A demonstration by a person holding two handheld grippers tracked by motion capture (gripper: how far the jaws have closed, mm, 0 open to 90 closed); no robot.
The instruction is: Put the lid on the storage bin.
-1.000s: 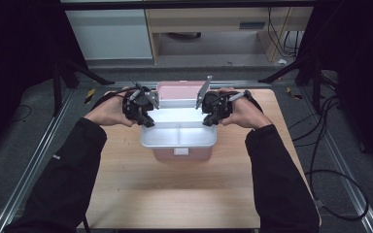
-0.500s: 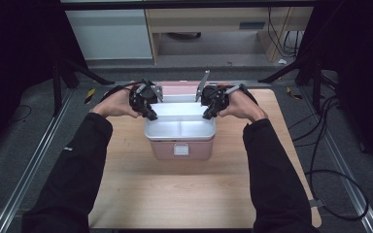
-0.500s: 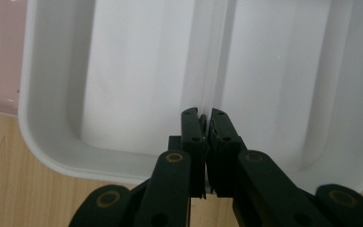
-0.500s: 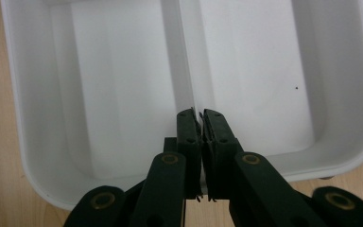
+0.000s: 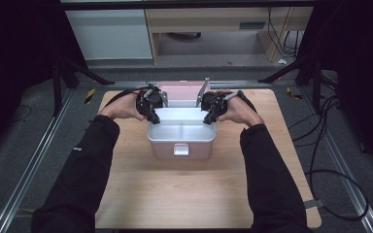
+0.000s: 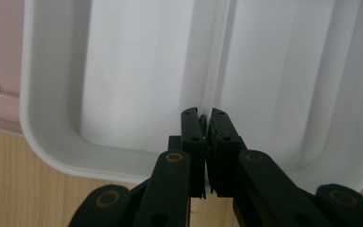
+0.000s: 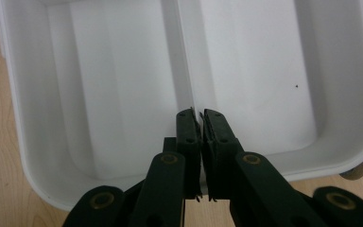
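Note:
A white two-compartment tray [image 5: 182, 119] rests in the top of a pink lunch box [image 5: 162, 150] at the middle of the table. My left gripper [image 5: 151, 112] is shut on the tray's left end wall and my right gripper [image 5: 209, 115] on its right end wall. In the left gripper view the jaws [image 6: 207, 116] pinch the tray [image 6: 123, 71] rim where the divider meets it. The right gripper view has the same hold [image 7: 197, 113] on the tray [image 7: 246, 61]. Both compartments are empty.
The box's pink lid [image 5: 179, 90] stands open behind the tray, with a grey clip [image 5: 205, 88] at its right. A white latch [image 5: 180, 149] is on the box's front. The wooden table [image 5: 184, 194] lies bare in front. Metal rails and cables run beside it.
Both grippers have sunk with the white tray between them. The tray has come down into the pink box, whose front and latch are now in sight.

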